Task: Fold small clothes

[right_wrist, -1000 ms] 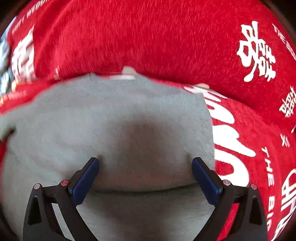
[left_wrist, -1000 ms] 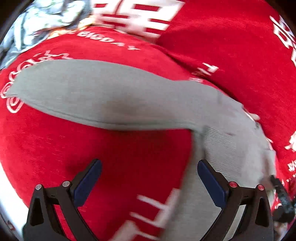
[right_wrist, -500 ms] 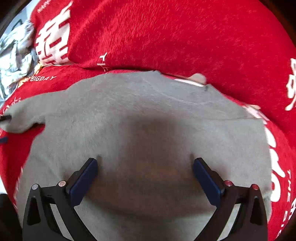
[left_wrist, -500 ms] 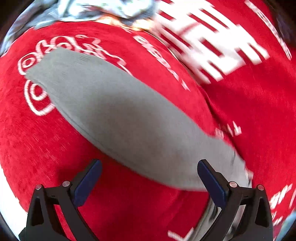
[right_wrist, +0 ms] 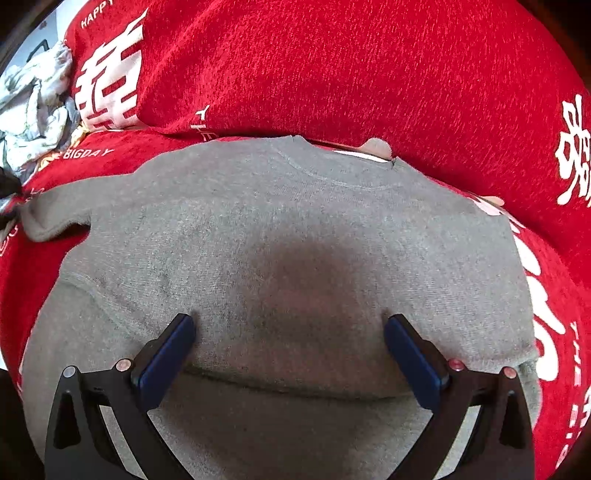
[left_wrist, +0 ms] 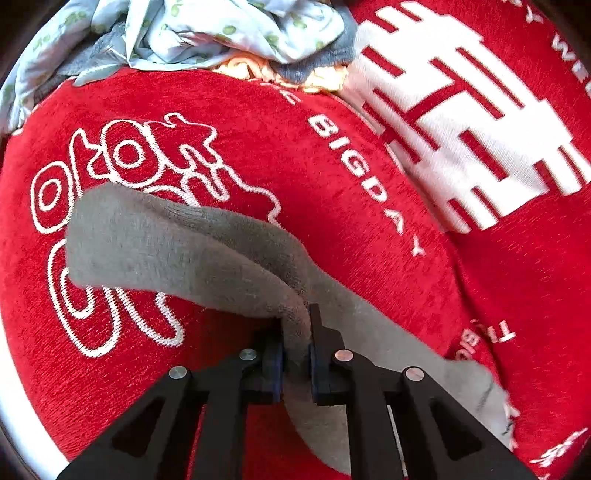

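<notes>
**A:** Left wrist view: what is held by the left hand-held gripper (left_wrist: 296, 345)?

**B:** The jaws have just been closing, and a fold of the grey sweater's sleeve (left_wrist: 177, 251) is pinched between the blue pads (left_wrist: 275, 363). The sleeve's long axis is seen running from the pads up and to the left, its cuff end pointing away from the gripper; the rest of the grey cloth trails down to the right.

**A:** And in the right wrist view?

**B:** The right hand-held gripper (right_wrist: 290, 332) is seen spread wide, with nothing gripped; its fingertips are set down on the body of the grey sweater (right_wrist: 295, 229). The sweater is laid flat, neckline pointing away from the gripper, hem towards it.

**A:** What edges and free room are shown?

**B:** The sweater is spread on a red printed cloth (right_wrist: 332, 66), bare beyond the neckline and to the right. A heap of pale clothes (left_wrist: 207, 33) is seen far ahead of the left gripper, well apart from the sleeve.
</notes>
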